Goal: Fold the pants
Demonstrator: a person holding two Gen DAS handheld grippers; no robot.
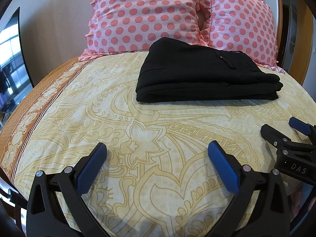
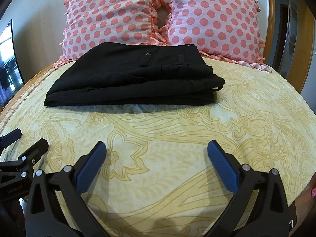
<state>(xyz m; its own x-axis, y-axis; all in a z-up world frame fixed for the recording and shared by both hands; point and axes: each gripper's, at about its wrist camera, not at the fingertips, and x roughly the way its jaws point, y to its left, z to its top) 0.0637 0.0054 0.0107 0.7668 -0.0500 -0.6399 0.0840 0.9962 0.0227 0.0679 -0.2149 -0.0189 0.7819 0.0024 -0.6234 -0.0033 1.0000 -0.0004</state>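
Left gripper [image 1: 157,165]: fingers spread, empty, above yellow patterned bedspread [image 1: 98,118]; folded black pants [image 1: 205,73] lay before polka-dot pillows [image 1: 142,13].

Right gripper [image 2: 157,165]: likewise spread, empty; pants [image 2: 134,75] mid-bed, wooden headboard [image 2: 280,29] behind.

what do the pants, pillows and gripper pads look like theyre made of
Pants: matte black woven cloth, likely suiting; crisp flat folds, buttoned pocket. Pillows: thin, slightly glossy fabric, perhaps polyester; ruffled edges, printed dots. Pads: blue rubber or plastic, by the fine grid texture.
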